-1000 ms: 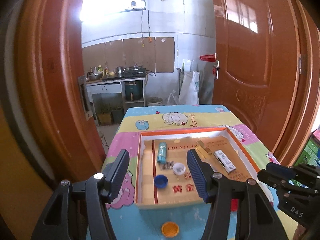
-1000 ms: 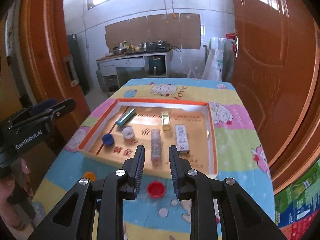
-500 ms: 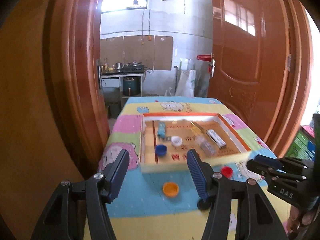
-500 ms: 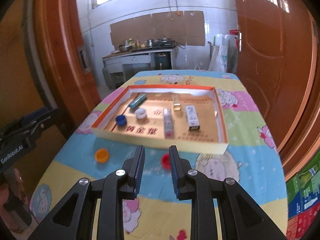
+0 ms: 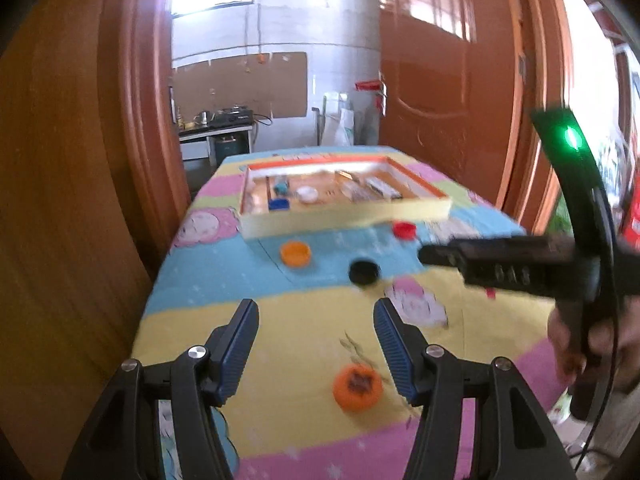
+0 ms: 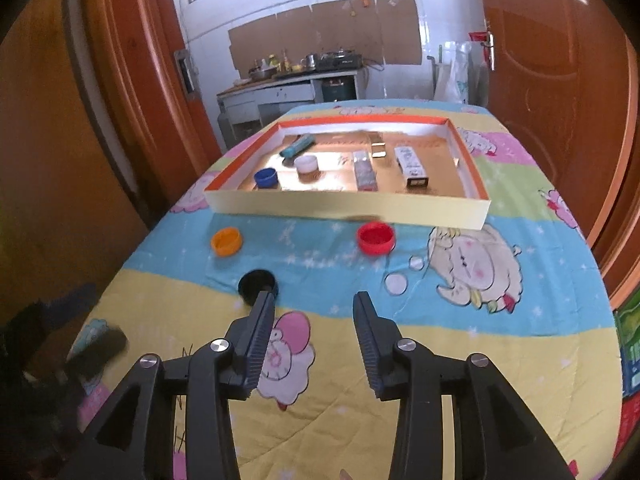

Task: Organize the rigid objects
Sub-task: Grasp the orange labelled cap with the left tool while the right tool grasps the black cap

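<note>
A shallow cardboard tray (image 6: 344,208) with an orange rim stands mid-table; it also shows in the left wrist view (image 5: 344,216). Inside lie a blue cap (image 6: 266,178), a white cap (image 6: 307,164), a teal tube (image 6: 296,147), a clear box (image 6: 365,172) and a white box (image 6: 412,164). In front of the tray lie an orange cap (image 6: 227,241), a red cap (image 6: 376,238) and a black cap (image 6: 256,281). My right gripper (image 6: 314,304) is open and empty, near the black cap. My left gripper (image 5: 316,312) is open and empty, well back from the caps (image 5: 295,253).
The table wears a cartoon-print cloth (image 6: 480,264). Wooden doors (image 6: 560,80) flank the table left and right. The right gripper's body (image 5: 520,260) crosses the left wrist view. A kitchen counter (image 6: 296,84) stands behind.
Both grippers have pulled back from the tray toward the table's near end. The right gripper's jaws have opened from nearly shut. The black cap has come into view.
</note>
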The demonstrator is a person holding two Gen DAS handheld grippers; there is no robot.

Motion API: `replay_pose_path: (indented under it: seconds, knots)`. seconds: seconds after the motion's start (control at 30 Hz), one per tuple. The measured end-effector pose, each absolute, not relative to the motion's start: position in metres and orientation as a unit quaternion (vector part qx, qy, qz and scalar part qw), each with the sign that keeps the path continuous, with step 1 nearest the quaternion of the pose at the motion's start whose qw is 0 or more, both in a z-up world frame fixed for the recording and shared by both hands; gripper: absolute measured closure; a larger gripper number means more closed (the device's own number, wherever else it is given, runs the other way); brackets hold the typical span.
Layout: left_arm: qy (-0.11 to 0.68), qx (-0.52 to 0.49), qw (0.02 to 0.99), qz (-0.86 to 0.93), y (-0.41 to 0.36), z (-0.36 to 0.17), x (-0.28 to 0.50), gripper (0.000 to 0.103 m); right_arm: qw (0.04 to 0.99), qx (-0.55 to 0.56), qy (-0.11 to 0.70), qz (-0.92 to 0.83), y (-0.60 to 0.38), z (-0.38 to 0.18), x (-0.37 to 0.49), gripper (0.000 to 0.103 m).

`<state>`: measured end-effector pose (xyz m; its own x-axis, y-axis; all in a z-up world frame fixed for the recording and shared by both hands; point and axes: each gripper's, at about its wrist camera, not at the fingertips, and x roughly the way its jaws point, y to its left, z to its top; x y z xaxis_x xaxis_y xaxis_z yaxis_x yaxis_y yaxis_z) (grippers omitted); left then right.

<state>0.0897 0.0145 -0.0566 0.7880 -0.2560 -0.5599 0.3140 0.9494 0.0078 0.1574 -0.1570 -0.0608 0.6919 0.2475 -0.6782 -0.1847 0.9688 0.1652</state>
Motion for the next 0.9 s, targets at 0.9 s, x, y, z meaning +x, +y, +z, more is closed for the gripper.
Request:
replay_pose_path:
  seconds: [0.9]
  knots:
    - [0.327,0.041,0.932,-0.149,0.017,-0.097,0.086,0.073,0.900,-0.002,0.406,0.156,-0.118,-0.081,0.170,0.060]
